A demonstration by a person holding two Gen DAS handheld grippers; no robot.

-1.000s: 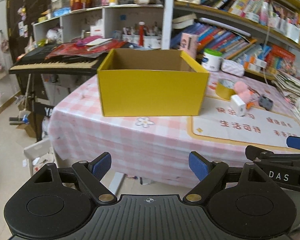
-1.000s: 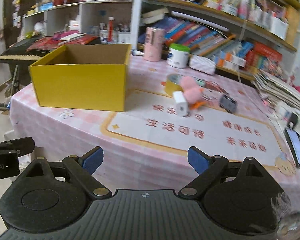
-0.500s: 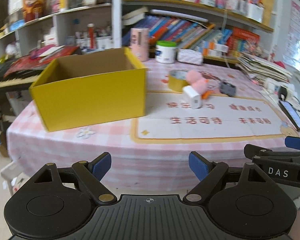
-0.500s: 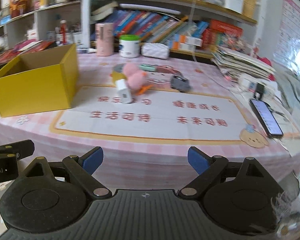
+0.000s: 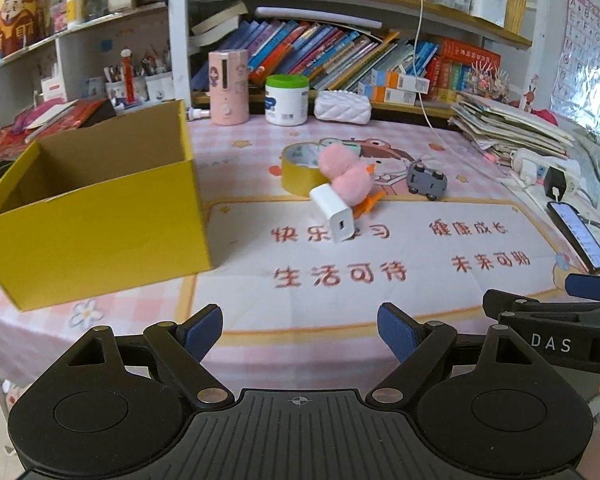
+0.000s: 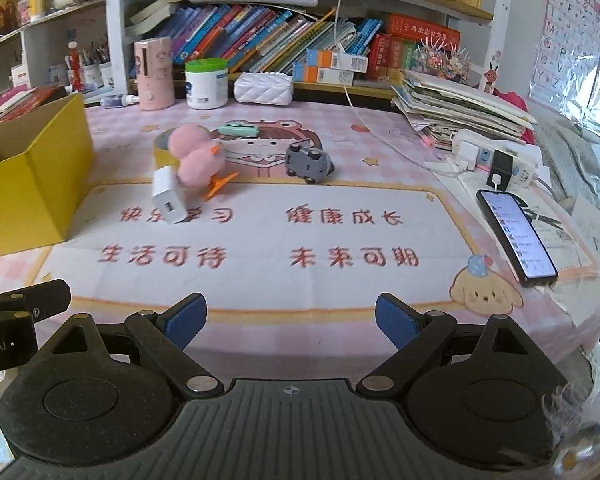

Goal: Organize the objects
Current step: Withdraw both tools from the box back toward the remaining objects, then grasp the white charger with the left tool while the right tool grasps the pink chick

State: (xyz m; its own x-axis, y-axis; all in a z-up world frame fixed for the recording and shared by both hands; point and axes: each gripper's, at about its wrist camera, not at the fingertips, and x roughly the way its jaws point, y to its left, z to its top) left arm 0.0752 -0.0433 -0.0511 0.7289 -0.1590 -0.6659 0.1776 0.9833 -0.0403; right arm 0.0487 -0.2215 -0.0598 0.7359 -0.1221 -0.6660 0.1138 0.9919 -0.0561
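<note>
My left gripper (image 5: 300, 330) hangs off the near edge of the surface (image 5: 340, 300) with its blue pads spread wide and nothing between them. My right gripper (image 6: 290, 320) is the same: jaws wide apart, empty, hovering over the near edge of the printed mat (image 6: 260, 240). Neither one touches anything.

By my reading, nothing has been sorted yet. The yellow cardboard box (image 5: 96, 220) stands open on the left side of the surface, and the part of its inside I can see looks bare, though its floor is mostly hidden behind the front wall.

The loose items all lie in a cluster beyond the mat's lettering, well apart from both grippers. The white charger block (image 5: 337, 216) lies tilted at the front, touching the pink plush duck (image 5: 350, 176), which leans against the yellow tape roll (image 5: 296, 176) behind it. The grey toy car (image 6: 307, 162) lies on its side just to the right of them, and a small mint-green item (image 6: 238, 129) lies further back; I cannot tell what it is.

So I judge the whole job is still ahead: each of these pieces probably belongs in the box, and the charger block, being nearest, looks the easiest first pick. The phone (image 6: 516, 236) at the right edge is plugged in and I would leave it.
</note>
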